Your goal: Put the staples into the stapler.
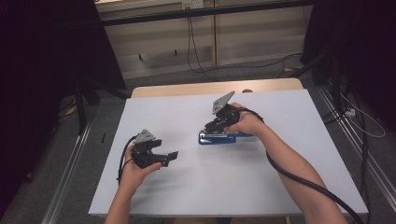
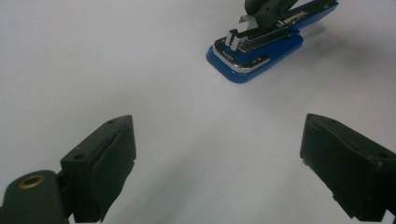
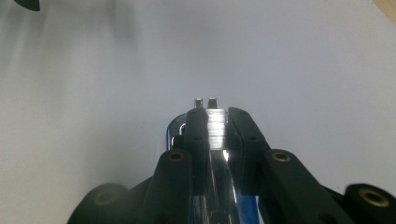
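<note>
Seen from above, two forearms come in from the near edge of a table point(image 1: 154, 91) covered by a white sheet point(image 1: 224, 186), each hand holding a black two-jaw gripper with a cable trailing back from it. Nearest, on the person's left, the left gripper point(image 1: 169, 157) is held low over the sheet with its jaws pointing toward the middle of the table; in the left gripper view its two black padded jaws stand wide apart with only bare white sheet between them. Farther in, near the centre of the sheet, lies a blue stapler point(image 1: 223, 137) with a metal inner part, resting flat on its base with its length running across the table. The right gripper point(image 1: 215, 126) comes down onto the stapler from above, its grey three-cornered plate tilted up behind it. In the right gripper view its jaws are drawn close together, clamped from both sides on a shiny ridged strip of staples point(image 3: 215, 129) at the stapler's front end, with the blue base visible beneath. The left gripper view shows the same grip from the side: black jaws on the metal part above the blue base point(image 2: 254, 58). The two grippers are well apart. Beyond the table, cables run across a grey floor point(image 1: 261, 67) to a pale wall.
</note>
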